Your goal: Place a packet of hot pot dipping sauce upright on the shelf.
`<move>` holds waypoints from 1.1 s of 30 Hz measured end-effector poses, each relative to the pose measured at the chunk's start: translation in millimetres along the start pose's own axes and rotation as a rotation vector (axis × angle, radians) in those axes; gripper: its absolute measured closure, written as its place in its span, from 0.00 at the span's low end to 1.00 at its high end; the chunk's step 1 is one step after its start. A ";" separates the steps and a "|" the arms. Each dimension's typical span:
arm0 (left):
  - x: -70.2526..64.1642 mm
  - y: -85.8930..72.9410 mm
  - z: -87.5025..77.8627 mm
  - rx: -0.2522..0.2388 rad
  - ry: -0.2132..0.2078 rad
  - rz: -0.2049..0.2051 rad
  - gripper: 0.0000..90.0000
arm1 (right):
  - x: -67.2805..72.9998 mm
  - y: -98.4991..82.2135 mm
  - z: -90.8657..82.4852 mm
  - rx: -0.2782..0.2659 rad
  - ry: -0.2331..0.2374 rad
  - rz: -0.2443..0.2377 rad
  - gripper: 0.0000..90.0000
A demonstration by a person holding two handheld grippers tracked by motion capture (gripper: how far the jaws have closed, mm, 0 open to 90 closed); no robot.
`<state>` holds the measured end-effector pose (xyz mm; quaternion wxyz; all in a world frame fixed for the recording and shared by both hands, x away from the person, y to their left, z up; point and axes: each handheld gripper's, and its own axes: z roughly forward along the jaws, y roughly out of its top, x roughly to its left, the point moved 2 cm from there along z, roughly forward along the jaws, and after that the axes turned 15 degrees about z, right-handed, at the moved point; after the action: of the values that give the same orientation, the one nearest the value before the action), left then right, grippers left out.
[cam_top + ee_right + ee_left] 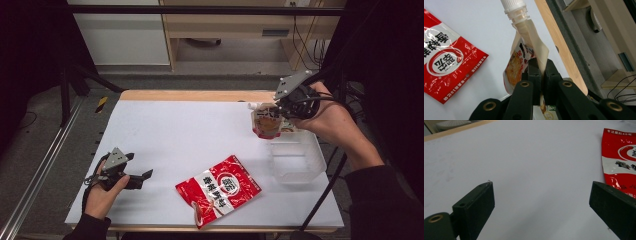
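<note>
A spouted pouch [265, 121] with a white screw cap [512, 6] hangs in the air, pinched at its upper edge by my right gripper [540, 70], which is shut on it above the far end of a clear plastic tray [296, 159]. A red and white flat sachet [219, 190] lies on the white table [185, 130] near the front edge; its corner shows as the sachet [619, 160] in the left gripper view. My left gripper [142, 179] rests at the table's front left, open, with nothing between its jaws; its fingers [477, 202] point towards the sachet.
A wooden strip [195, 95] runs along the table's far edge. Beyond it stand a wooden cabinet [235, 25] and cables on the floor. A dark tripod leg [325, 195] crosses the table's front right corner.
</note>
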<state>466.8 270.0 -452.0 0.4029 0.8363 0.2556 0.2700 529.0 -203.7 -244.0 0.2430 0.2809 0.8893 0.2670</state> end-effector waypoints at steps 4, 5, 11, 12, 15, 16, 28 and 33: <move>0.4 -0.2 -0.1 0.000 0.000 -0.002 0.07 | -5.1 -4.9 0.0 -0.004 -0.012 0.011 0.96; 0.4 -0.1 -0.1 0.000 -0.001 -0.001 0.07 | -5.9 -6.0 0.1 -0.002 -0.009 0.014 0.96; -0.3 0.1 0.1 0.002 -0.002 0.003 0.07 | -12.0 -15.7 1.6 0.000 -0.021 0.036 0.96; -0.6 0.1 0.3 0.004 -0.002 0.004 0.07 | -13.7 -17.6 1.7 0.001 -0.020 0.034 0.96; -2.6 0.8 2.0 0.007 -0.009 0.014 0.07 | -17.3 -23.7 2.9 0.001 -0.028 0.045 0.96; -3.1 1.1 2.4 0.011 -0.009 0.019 0.07 | -18.5 -25.8 3.4 0.003 -0.031 0.046 0.96; -5.4 1.1 4.0 0.029 -0.008 0.039 0.07 | -39.4 -59.7 23.4 0.027 -0.046 0.103 0.96; -6.9 1.4 4.7 0.037 -0.010 0.050 0.07 | -49.2 -67.3 31.0 0.025 -0.022 0.112 0.96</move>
<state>465.3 262.3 -455.0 0.3819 0.8511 0.2374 0.2710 557.8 -271.2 -294.1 0.2340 0.3362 0.8727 0.2657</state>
